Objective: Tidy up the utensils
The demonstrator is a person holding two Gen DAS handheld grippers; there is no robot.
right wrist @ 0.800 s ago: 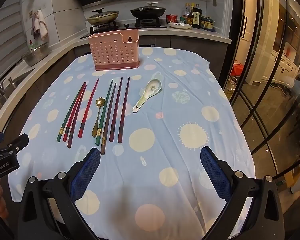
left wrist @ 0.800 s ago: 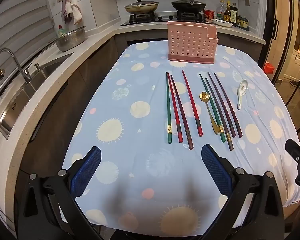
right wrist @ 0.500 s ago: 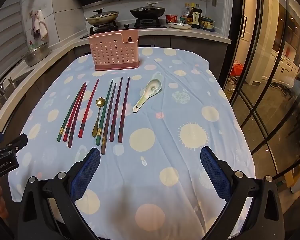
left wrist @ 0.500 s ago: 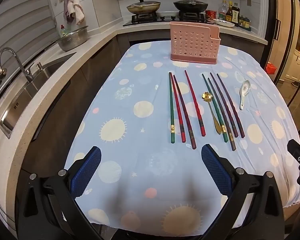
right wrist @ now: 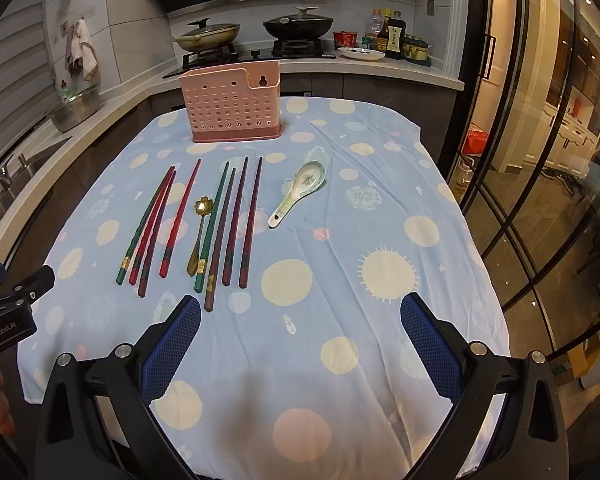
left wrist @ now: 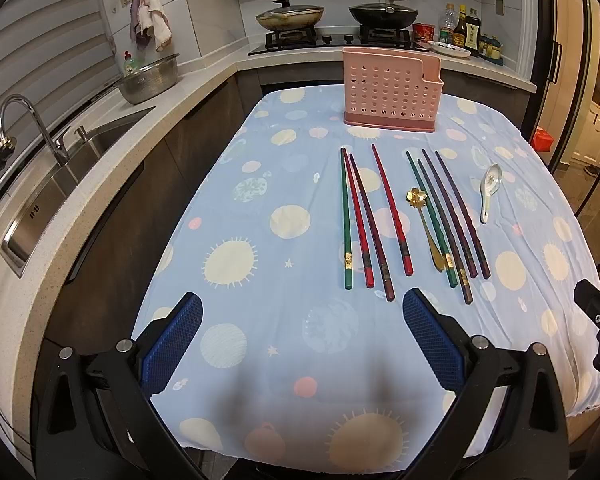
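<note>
Left wrist view: my left tongs (left wrist: 302, 334) have eased toward the chopsticks (left wrist: 384, 220) ahead; both tongs, right (right wrist: 300, 334) included, spread and empty, so sorting into the pink holder (left wrist: 392, 88) beyond is unstarted.

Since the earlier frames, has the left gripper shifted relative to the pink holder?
Yes. The left gripper has drifted slightly left: the pink holder now sits further right in its view.

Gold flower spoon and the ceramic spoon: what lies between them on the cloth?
Four chopsticks lie side by side between the gold flower spoon and the ceramic spoon; the right wrist view shows it best.
</note>
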